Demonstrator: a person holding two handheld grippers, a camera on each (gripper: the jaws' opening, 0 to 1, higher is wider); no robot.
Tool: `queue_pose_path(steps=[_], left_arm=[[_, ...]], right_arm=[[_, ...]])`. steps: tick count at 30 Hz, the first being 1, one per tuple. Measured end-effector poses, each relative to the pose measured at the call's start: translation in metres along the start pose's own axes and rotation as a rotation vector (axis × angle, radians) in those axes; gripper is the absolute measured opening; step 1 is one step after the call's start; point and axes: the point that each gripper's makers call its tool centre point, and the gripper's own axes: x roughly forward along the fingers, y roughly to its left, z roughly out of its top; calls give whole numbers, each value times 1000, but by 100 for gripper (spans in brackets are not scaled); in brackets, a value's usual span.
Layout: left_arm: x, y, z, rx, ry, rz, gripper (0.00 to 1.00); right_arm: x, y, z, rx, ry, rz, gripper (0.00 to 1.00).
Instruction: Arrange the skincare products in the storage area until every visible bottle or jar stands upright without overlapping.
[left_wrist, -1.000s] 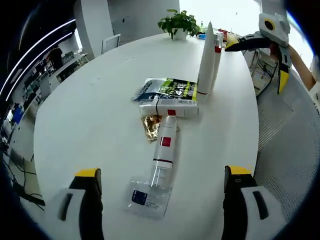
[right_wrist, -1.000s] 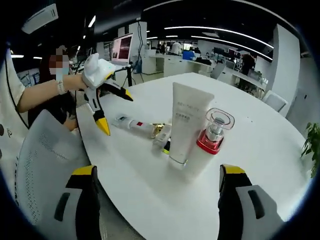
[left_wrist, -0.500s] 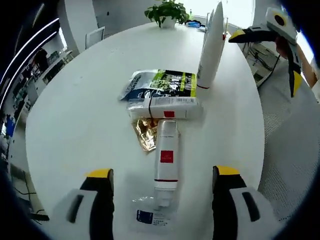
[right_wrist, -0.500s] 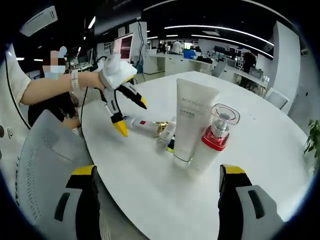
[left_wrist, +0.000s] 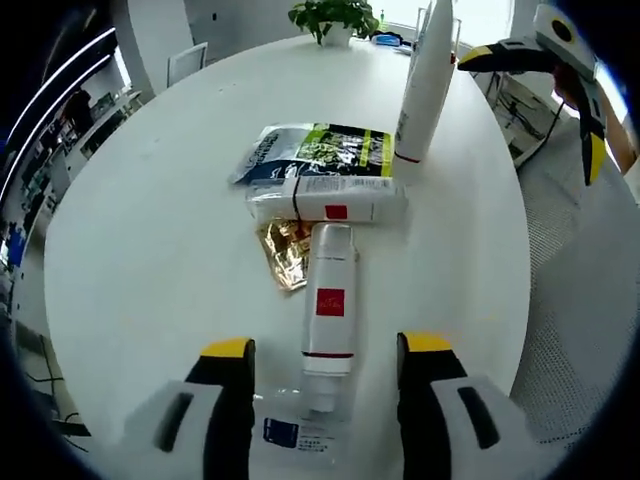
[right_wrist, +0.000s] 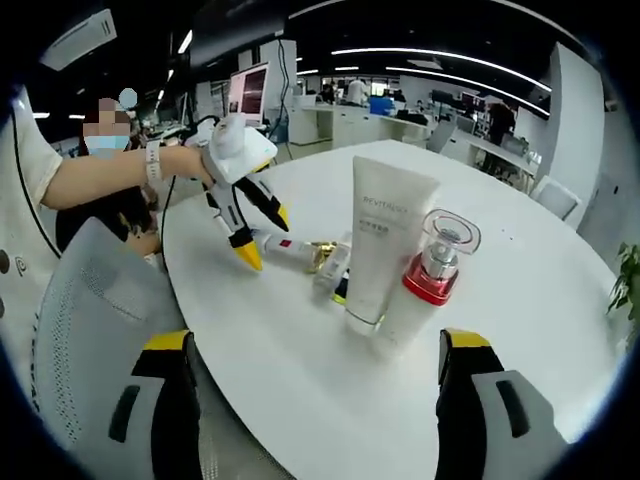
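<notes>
Bottle (left_wrist: 326, 305) lies flat on the white surface (left_wrist: 150, 230), its neck between the left gripper (left_wrist: 325, 352)'s open, empty jaws. Closing squarely on the body, not the thin neck, seems wise. The right gripper (right_wrist: 310, 350) hangs wide and empty near the upright tube (right_wrist: 378, 250).

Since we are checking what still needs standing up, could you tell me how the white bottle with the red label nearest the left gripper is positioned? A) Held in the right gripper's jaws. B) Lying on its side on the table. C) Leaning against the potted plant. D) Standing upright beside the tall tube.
B: the white bottle lies flat on the table, lengthwise between the open left gripper jaws.
</notes>
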Motion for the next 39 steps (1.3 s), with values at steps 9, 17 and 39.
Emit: queue_pose_path(steps=[9,17,39], left_arm=[[5,3,-3,7,-4,1,40],[5,6,0,11,-13,8,34],[8,4,1,53,-19,64,15]], right_arm=[[1,3,1,1,-2,1,100],[1,1,1,6,-5,-9,100],[4,20,-7,11,-12,49,95]])
